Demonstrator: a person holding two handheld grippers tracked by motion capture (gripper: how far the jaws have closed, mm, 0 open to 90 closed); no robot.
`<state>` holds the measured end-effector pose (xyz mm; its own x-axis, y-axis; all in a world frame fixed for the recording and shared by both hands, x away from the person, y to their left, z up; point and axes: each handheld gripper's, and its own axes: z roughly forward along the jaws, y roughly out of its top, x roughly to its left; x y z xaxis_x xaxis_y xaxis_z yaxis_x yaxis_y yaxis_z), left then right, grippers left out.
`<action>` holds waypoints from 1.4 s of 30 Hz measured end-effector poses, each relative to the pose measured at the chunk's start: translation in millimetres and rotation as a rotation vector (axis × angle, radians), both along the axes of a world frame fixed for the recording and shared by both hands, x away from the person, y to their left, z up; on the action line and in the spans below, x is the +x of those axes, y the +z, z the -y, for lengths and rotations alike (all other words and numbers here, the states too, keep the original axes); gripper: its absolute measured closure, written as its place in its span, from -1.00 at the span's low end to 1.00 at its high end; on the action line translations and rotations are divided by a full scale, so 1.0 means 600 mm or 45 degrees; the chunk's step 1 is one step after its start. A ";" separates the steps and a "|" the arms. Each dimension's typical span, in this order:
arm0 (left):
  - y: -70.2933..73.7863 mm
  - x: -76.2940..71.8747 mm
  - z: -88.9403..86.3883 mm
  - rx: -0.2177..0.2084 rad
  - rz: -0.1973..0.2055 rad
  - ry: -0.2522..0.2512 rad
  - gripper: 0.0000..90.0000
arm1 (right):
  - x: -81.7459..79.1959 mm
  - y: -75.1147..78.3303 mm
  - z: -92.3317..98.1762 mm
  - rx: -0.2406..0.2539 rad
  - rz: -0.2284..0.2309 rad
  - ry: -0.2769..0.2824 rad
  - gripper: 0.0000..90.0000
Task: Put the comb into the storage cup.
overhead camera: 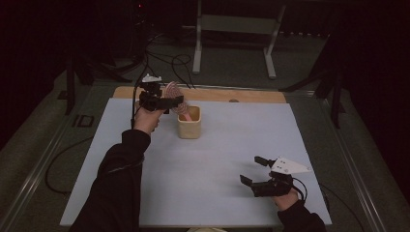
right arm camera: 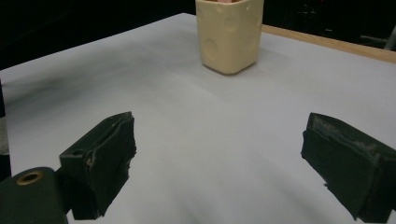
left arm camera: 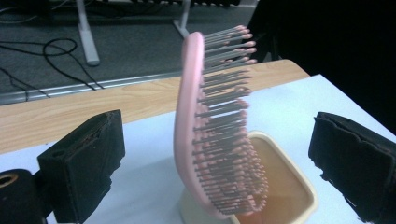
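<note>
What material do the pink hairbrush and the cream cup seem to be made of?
Hairbrush: probably plastic, with a smooth, slightly glossy pink back and thin grey bristles ending in pink ball tips. Cup: possibly matte plastic or glazed ceramic; its cream walls look smooth with shallow round dimples, so the look leaves it open.

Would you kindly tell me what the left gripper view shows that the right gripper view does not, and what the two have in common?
The left gripper view alone shows a pink hairbrush standing handle-down in the cup, bristles facing right, between the left hand-held gripper's wide-apart jaws, with no pad touching it. The right gripper view alone shows the cup's dimpled outer wall and the right hand-held gripper, open over bare tabletop. Both show the cream cup, the pale table cover and the wooden table edge.
</note>
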<state>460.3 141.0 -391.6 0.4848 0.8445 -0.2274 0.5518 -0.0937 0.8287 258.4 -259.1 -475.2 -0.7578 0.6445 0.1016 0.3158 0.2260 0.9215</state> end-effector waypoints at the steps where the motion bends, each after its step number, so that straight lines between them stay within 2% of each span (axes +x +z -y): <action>1: 0.001 -0.001 -0.001 -0.003 0.004 -0.006 -0.92 | 0.000 0.000 0.000 0.002 -0.001 -0.001 -0.79; 7: 0.011 -0.008 -0.007 -0.016 0.031 -0.049 -0.99 | -0.001 0.001 0.001 0.001 0.004 -0.004 -0.79; 10: 0.013 -0.011 -0.007 0.000 0.028 -0.076 -0.99 | -0.001 0.001 0.001 0.000 0.004 -0.004 -0.79; 12: 0.013 -0.014 -0.007 0.018 0.044 -0.083 -0.99 | -0.001 0.001 0.001 0.000 0.004 -0.004 -0.79; 17: 0.014 -0.020 -0.011 0.023 0.063 -0.097 -0.99 | -0.001 0.000 0.001 -0.001 0.002 -0.004 -0.79; 22: 0.013 -0.026 -0.021 0.001 0.062 -0.134 -1.00 | -0.001 0.002 0.001 0.006 0.000 -0.005 -0.79; 32: 0.010 -0.038 -0.023 0.019 0.053 -0.222 -1.00 | 0.000 0.001 0.001 0.005 -0.002 -0.007 -0.79; 36: 0.008 -0.045 -0.022 0.039 0.057 -0.241 -1.00 | -0.001 0.001 0.000 0.006 -0.006 -0.005 -0.79; 42: 0.008 -0.055 -0.024 0.036 0.076 -0.260 -1.00 | -0.001 0.001 0.000 0.010 -0.004 -0.008 -0.79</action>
<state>427.6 155.7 -386.5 0.6582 0.7333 -0.1705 0.4689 -0.2221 0.8549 257.8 -259.1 -474.3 -0.7534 0.6485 0.1088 0.3199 0.2170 0.9223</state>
